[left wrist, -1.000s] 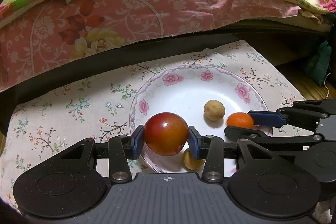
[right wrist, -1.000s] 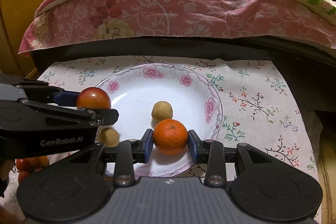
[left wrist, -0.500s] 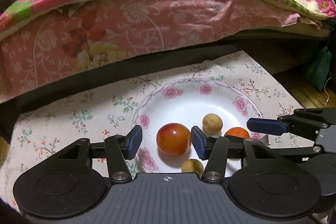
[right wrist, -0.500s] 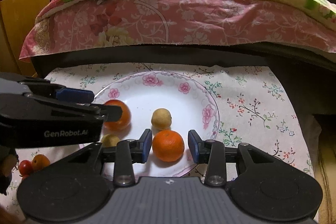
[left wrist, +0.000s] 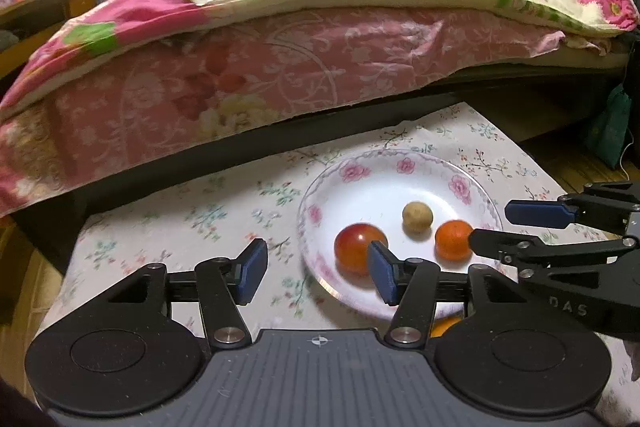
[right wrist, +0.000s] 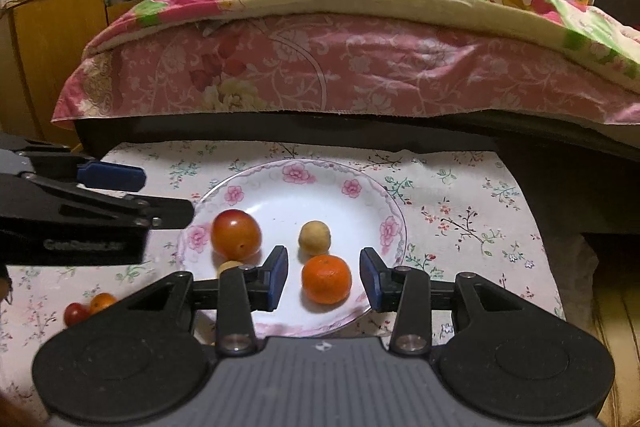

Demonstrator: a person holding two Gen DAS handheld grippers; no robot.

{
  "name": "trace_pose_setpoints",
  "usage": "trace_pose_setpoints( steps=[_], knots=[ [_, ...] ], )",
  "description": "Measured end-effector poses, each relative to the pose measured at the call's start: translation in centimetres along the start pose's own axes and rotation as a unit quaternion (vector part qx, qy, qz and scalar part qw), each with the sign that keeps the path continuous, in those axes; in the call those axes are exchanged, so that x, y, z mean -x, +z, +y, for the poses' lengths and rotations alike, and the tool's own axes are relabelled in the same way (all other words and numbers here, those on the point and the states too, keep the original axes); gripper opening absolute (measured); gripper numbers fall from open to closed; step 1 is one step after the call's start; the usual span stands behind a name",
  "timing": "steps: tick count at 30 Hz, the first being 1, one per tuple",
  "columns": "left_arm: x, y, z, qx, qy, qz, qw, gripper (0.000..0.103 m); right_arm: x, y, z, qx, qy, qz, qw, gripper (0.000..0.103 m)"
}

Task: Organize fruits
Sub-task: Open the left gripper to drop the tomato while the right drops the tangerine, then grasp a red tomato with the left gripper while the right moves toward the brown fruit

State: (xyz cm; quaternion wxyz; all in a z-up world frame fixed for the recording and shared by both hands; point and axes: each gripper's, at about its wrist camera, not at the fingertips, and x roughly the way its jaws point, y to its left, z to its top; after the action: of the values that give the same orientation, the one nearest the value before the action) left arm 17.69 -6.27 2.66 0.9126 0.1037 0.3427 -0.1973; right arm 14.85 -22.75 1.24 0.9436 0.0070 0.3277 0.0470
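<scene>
Opening left gripper [left wrist: 316, 273] fingers [left wrist: 252, 269] hold nothing

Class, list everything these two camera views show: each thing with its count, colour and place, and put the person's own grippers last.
plate: one, white with pink flowers, on the floral cloth.
red fruit: one, red-orange, left part of the plate.
orange: one, orange, front of the plate, between the right gripper's fingers, untouched.
tan fruits: two, beige, one mid-plate, one half hidden by the near rim.
small fruits: two, one red, one orange, on the cloth left of the plate.
floral cloth: one, white, covering the table.
bed: one, pink sheet, green-pink quilt, behind the table.
left gripper: black, blue pads, jaws opening, empty.
right gripper: black, blue pads, open.
</scene>
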Motion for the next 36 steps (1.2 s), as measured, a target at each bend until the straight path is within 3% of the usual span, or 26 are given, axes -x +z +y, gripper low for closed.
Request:
trace_pose_setpoints(
  steps=[9, 19, 36],
  knots=[
    [4.4, -4.2, 1.3, 0.003, -0.004, 0.025, 0.9997, 0.064, 3.5, -2.5, 2.2, 0.009, 0.021, 0.019, 1.0, 0.039],
    [6.2, -8.4, 1.9, 0.01, -0.017, 0.062, 0.9979, 0.064, 5.0, -4.9, 4.8, 0.029, 0.046, 0.04, 0.998, 0.039],
    [5.0, -10.7, 1.2, -0.021, -0.049, 0.087, 0.9948, 0.064, 1.7, -5.9, 8.5, 0.085, 0.115, 0.063, 0.988, 0.039]
  ],
)
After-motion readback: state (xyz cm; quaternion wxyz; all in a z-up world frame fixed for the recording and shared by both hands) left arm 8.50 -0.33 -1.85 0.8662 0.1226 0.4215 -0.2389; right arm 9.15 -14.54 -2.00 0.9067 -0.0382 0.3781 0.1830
